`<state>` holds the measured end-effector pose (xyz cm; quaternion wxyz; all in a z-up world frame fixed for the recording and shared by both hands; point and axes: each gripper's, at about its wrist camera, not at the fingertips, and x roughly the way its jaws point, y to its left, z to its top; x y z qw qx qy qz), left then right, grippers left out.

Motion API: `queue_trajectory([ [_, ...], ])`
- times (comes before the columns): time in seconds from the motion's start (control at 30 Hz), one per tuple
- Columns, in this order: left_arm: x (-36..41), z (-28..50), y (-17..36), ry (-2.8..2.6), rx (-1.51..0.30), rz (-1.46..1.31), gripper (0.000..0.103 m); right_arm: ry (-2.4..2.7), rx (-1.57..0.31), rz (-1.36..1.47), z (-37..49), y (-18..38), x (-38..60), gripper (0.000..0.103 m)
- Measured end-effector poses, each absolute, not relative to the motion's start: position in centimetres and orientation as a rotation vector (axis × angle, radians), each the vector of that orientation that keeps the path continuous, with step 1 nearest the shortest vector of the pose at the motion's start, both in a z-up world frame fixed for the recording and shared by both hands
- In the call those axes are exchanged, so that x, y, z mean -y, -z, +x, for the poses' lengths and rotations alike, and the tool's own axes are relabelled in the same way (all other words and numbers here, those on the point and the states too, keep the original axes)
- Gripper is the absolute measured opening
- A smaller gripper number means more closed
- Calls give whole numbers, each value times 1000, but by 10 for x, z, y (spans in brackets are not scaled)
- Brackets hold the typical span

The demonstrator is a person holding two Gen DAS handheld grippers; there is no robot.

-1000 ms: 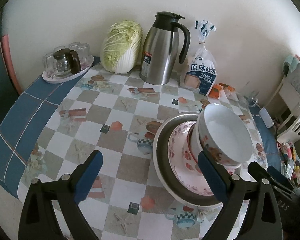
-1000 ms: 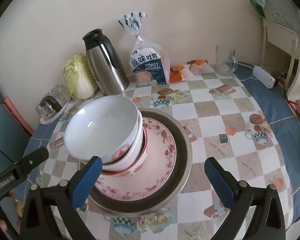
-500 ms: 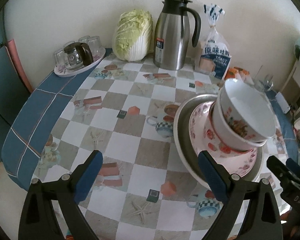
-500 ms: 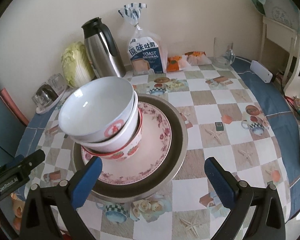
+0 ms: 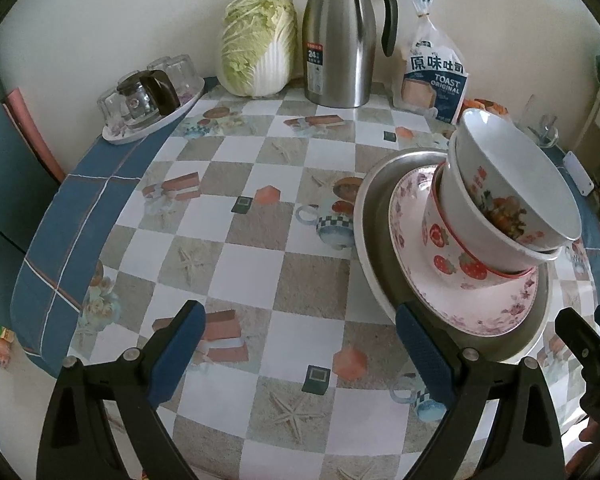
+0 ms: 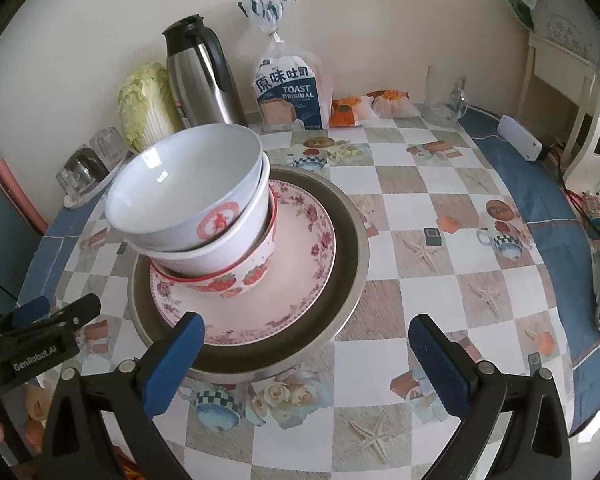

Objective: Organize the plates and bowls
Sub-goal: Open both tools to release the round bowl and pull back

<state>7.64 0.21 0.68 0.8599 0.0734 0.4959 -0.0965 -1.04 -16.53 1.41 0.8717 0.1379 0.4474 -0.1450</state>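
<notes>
Checkered tablecloth (image 6: 420, 208), thermos (image 6: 202, 76) at back. Just before thermos — three nested bowls (image 6: 196, 208), tilted, on floral plate (image 6: 296, 280) in metal dish (image 6: 352, 264). Left gripper (image 5: 300, 352) and right gripper (image 6: 306, 356) spread wide, empty. Any nudge — likely toppled stack.

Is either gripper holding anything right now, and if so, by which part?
Nothing is held. The left gripper and the right gripper are both open and empty, near the stacked bowls on the floral plate.
</notes>
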Motion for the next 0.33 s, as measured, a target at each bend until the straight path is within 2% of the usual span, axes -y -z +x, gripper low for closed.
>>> queue_trajectory([
  [0.33, -2, 74, -8, 196, -1026, 164, 96, 310, -945, 291, -11, -12, 168, 103],
])
